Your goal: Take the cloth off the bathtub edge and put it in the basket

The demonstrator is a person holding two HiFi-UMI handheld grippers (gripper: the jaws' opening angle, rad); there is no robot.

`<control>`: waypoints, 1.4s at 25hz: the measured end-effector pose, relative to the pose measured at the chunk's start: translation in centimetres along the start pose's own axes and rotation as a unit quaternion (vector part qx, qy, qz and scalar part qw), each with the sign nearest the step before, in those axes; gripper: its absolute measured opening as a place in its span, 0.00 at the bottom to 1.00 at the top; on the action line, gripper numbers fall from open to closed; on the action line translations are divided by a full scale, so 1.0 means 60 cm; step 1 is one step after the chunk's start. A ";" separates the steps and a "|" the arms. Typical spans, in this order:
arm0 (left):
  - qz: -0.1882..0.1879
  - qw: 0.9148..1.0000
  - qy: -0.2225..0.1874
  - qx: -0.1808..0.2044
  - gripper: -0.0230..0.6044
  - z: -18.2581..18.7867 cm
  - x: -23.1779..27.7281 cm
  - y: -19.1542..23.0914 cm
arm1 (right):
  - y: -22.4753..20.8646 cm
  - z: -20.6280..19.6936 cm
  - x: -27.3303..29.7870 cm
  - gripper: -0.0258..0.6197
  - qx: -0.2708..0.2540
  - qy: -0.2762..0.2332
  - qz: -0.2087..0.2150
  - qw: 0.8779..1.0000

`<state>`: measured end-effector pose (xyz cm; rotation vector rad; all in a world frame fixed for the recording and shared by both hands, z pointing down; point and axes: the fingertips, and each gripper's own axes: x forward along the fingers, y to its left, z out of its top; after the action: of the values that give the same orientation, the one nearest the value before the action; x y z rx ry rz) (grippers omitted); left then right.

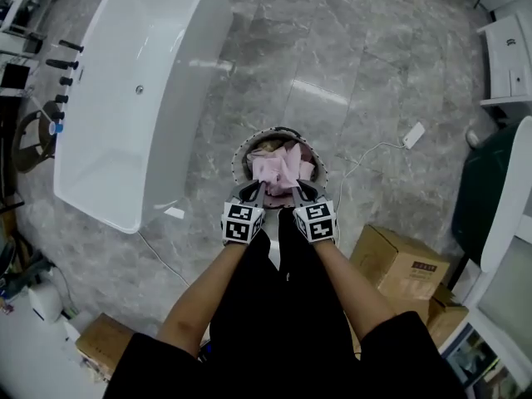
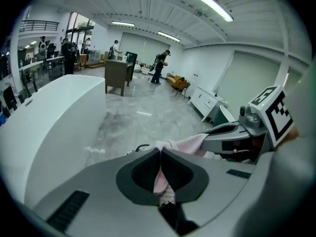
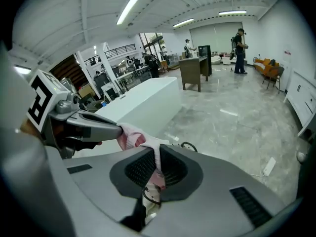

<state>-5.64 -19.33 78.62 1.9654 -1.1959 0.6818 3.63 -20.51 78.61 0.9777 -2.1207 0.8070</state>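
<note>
A pink cloth (image 1: 279,166) hangs bunched over the round wire basket (image 1: 239,153) on the floor, held up at its near edge by both grippers. My left gripper (image 1: 257,188) is shut on the cloth (image 2: 159,177), which is pinched between the dark pads. My right gripper (image 1: 296,190) is shut on the same cloth (image 3: 157,174). The two grippers sit side by side at the basket's near rim. The white bathtub (image 1: 141,81) stands to the left of the basket, and no cloth lies on its edge.
Cardboard boxes (image 1: 403,264) stand on the floor at the right, another box (image 1: 101,342) at the lower left. A white power strip (image 1: 413,135) with its cable lies right of the basket. Tub fittings (image 1: 61,61) line the bathtub's left side. White cabinets (image 1: 509,56) stand far right.
</note>
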 end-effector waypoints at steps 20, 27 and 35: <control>-0.038 0.997 0.052 -0.048 0.19 -0.035 0.072 0.003 | -0.050 -0.035 0.046 0.11 -0.025 0.069 -0.008 0.997; -0.040 0.998 0.037 -0.028 0.21 -0.024 0.054 0.002 | -0.053 -0.027 0.013 0.27 -0.033 0.051 -0.027 0.998; -0.041 0.999 0.016 -0.032 0.21 -0.037 -0.007 0.010 | -0.009 -0.035 -0.010 0.27 -0.042 0.037 -0.019 0.998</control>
<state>-6.50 -17.52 79.81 1.9325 -1.0985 0.6238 5.00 -19.02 79.54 0.9279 -2.0496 0.7182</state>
